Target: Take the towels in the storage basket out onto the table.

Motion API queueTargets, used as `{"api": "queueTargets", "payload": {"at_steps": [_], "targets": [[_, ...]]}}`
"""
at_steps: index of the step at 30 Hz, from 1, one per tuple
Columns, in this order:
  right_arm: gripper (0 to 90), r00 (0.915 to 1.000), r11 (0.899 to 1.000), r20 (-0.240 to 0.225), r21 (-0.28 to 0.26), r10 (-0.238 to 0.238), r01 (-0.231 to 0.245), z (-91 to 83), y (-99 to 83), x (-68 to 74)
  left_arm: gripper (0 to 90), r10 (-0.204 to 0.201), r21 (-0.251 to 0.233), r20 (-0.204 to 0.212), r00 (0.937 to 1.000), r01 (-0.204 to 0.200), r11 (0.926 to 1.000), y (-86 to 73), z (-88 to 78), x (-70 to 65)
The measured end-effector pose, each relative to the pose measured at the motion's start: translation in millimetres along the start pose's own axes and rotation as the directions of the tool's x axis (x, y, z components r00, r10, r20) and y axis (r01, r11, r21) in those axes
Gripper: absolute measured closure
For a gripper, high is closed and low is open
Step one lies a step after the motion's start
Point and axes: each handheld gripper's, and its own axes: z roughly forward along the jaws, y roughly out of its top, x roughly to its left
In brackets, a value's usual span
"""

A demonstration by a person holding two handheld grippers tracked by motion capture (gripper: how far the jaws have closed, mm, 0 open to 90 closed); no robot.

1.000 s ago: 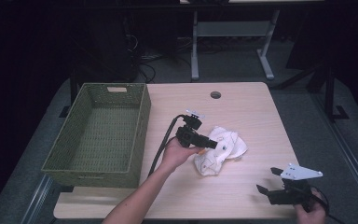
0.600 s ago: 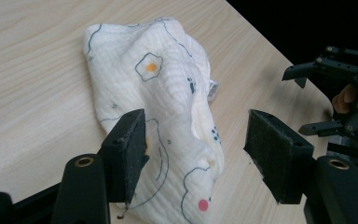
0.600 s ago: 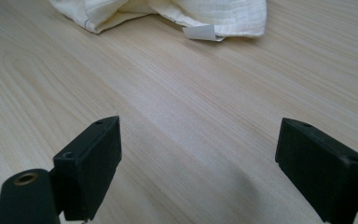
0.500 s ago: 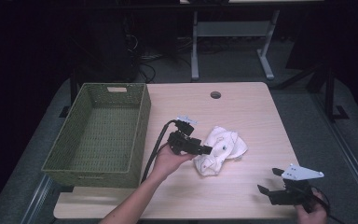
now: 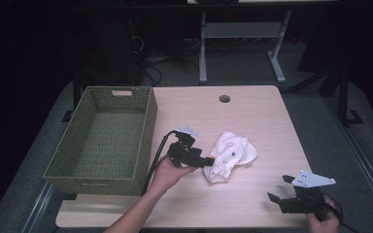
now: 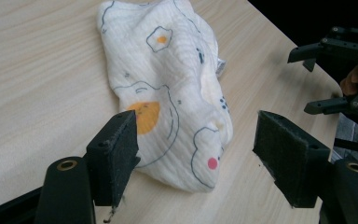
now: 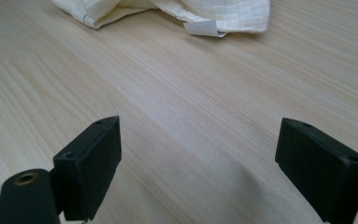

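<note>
Crumpled cloth (image 5: 230, 155) mid-table, near the front, right of a green basket (image 5: 102, 141).

Left gripper (image 5: 209, 161) held low by a hand (image 5: 167, 172) reaching in from the front edge, forearm angled up and right, fingers (image 6: 116, 156) spread apart at the cloth's near end, one at its edge, not closed on it. Right gripper (image 5: 277, 189) resting low at the table's (image 5: 262, 111) front right corner, well apart from the cloth, pointed left, fingers (image 7: 91, 163) wide open over bare wood. Small white tag (image 7: 204, 28) on the cloth's hem, no writing legible. Cloth white, finely ribbed, printed with fried eggs, orange patches, dark outlines and a pink dot.
</note>
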Motion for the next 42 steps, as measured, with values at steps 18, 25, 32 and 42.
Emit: {"api": "queueTargets", "payload": {"at_steps": [18, 25, 32, 42], "targets": [[14.0, 1.0, 1.0, 0.004, 0.009, 0.004, -0.004, 2.0, -1.9, -0.9, 29.3, 0.046, -0.006, 0.054, 0.9975, -0.045, 0.999, -32.1, -7.3, -9.5], [14.0, 1.0, 1.0, 0.004, 0.009, 0.006, -0.006, 3.1, -2.4, -1.3, 29.0, 0.064, -0.006, 0.045, 0.9969, -0.064, 0.998, -44.6, -11.8, -11.4], [14.0, 0.9998, 1.0, 0.01, 0.009, 0.019, -0.019, 2.0, -3.3, -2.5, 29.0, 0.056, -0.009, 0.067, 0.9962, -0.055, 0.9984, -56.5, -18.8, -7.2], [14.0, 0.9997, 1.0, 0.012, 0.009, 0.023, -0.023, 2.6, -4.1, -2.8, 28.7, 0.057, -0.002, 0.05, 0.9972, -0.056, 0.9984, -71.1, -23.1, -5.6]]}}
